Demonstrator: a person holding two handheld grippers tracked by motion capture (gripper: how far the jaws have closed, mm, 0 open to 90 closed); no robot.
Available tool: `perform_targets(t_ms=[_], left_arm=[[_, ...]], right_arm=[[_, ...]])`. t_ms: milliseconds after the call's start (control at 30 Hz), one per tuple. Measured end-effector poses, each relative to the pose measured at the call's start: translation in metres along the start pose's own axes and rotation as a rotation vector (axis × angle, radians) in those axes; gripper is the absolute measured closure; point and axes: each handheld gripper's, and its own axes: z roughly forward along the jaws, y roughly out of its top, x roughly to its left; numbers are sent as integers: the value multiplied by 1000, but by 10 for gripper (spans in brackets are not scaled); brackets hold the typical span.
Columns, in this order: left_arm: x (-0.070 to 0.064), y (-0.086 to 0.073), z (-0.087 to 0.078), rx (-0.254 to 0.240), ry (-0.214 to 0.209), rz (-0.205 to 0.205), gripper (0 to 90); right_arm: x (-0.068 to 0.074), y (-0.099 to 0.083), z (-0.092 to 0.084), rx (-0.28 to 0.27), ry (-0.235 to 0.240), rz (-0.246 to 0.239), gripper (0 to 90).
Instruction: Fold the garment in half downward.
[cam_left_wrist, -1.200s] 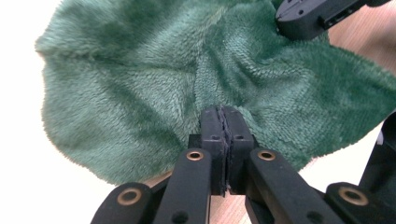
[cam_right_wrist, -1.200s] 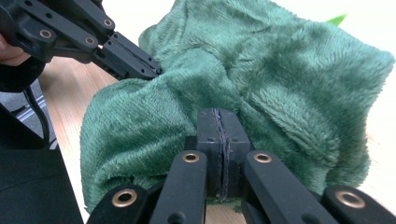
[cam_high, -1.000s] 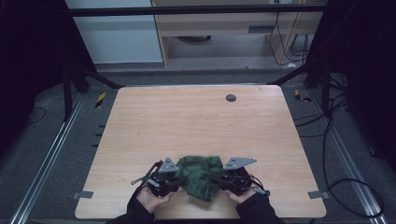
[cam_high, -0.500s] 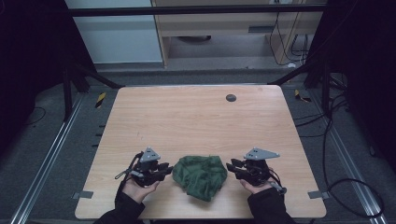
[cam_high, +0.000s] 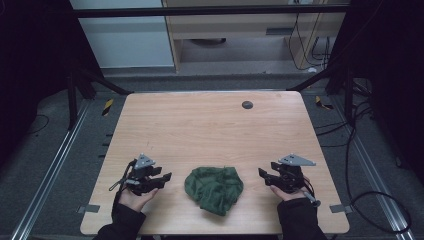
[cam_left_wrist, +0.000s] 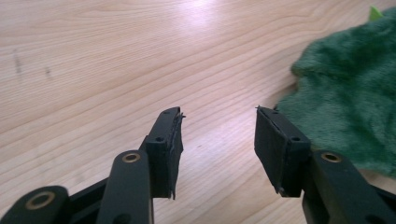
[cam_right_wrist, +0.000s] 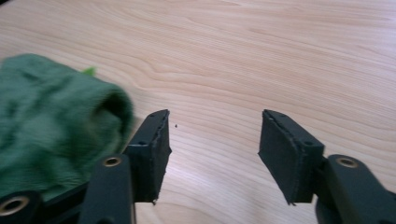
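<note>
A light wooden table (cam_high: 210, 125) stands on dark grey floor (cam_high: 45, 150), cables (cam_high: 370, 165) trailing right.

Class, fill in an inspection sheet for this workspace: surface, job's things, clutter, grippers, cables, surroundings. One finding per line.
Surface: wooden table, light grain, bare apart from the items below.
Job's things: crumpled green cloth near the front edge, between the grippers, touching neither.
Clutter: small dark round disc near the far edge.
Grippers: left gripper open, empty; right gripper open, empty; both hand-held.
Cables: black cables on the floor at right.
Surroundings: dark frame, grey floor, wooden cabinet behind.
</note>
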Motion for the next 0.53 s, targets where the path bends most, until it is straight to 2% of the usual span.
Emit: perform_targets(t_ms=[167, 267, 533], left_arm=[[15, -5, -3, -1, 29, -24, 467], [19, -7, -3, 0, 39, -31, 453], [30, -12, -3, 9, 74, -23, 410]], right_arm=[[-9, -3, 2, 20, -39, 15, 336], [-11, -4, 2, 20, -58, 4, 329], [-22, -5, -1, 15, -88, 25, 305]])
